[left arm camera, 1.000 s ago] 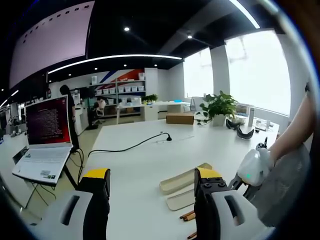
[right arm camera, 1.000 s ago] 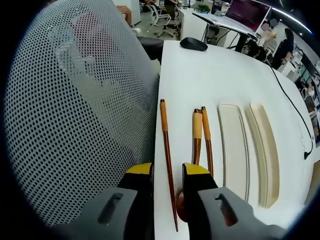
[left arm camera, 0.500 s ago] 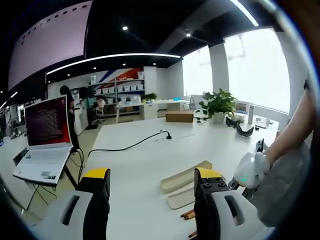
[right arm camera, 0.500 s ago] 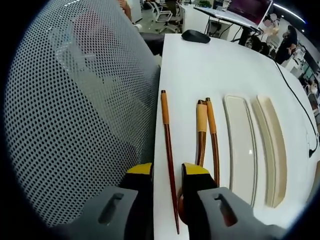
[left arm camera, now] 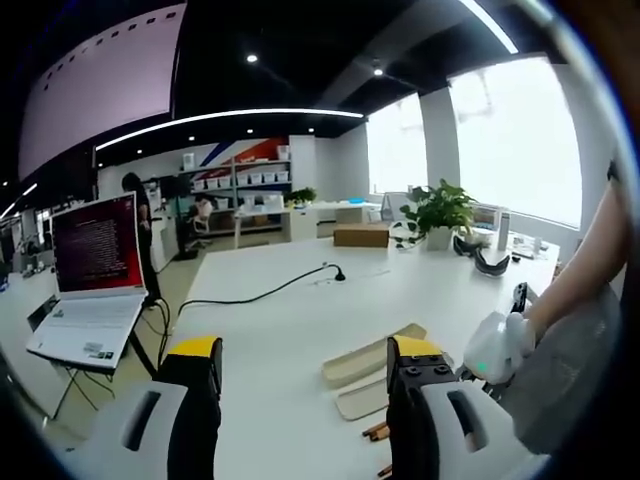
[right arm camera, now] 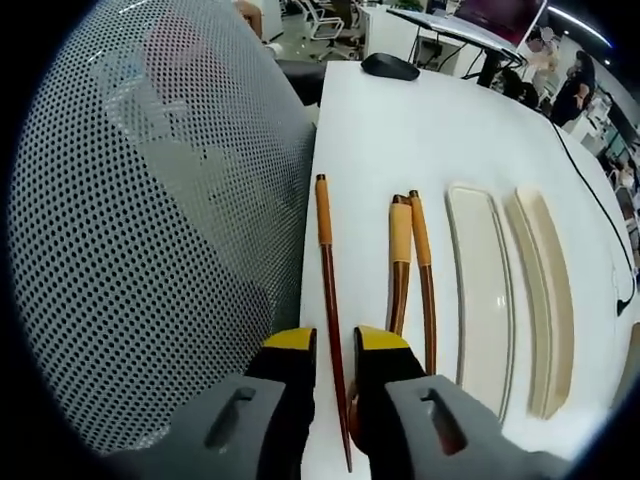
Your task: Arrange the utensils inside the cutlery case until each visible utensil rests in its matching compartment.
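Three slim brown wooden utensils with orange-tan handle ends lie on the white table (right arm camera: 400,130) beside the two-part cream cutlery case (right arm camera: 487,300) — two touching nearest it, one chopstick (right arm camera: 328,300) apart. The right gripper (right arm camera: 334,345) straddles that chopstick, jaws narrowly parted — grip uncertain. The left gripper (left arm camera: 305,365) hangs wide apart, holding nothing.
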Motion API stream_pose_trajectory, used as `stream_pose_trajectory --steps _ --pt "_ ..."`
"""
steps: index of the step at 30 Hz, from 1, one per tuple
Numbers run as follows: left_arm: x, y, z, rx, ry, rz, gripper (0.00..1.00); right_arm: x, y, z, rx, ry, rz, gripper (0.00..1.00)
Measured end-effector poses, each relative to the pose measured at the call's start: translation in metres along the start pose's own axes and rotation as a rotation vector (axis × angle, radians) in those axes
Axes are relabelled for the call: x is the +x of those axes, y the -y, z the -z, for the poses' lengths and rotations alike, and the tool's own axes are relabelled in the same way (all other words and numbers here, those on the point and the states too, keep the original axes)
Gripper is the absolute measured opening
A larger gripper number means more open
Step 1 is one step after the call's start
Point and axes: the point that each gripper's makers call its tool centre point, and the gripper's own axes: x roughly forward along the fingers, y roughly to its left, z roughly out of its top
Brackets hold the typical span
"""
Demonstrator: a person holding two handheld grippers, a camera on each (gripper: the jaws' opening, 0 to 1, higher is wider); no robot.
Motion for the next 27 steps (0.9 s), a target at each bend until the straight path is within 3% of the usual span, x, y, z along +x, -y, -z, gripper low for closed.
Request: stream_pose_trajectory --steps 8,13,27 --pt "0.0008 0.0012 0.0027 0.011 -0.017 0.002 0.68 0.0016 0.0012 -0.0026 -0.018 -0.014 0.005 0.13" --pt "0.0012 0.0013 0.004 0.012 -0.023 0.003 0.68 0.0028 0.0006 -0.004 -0.036 -0.06 0.001 0.13" --pt "0.0015 0.0027 0.0062 0.036 -0.037 0.003 0.68 0.0051 -0.0028 -0.0059 -0.045 -0.069 0.002 0.03"
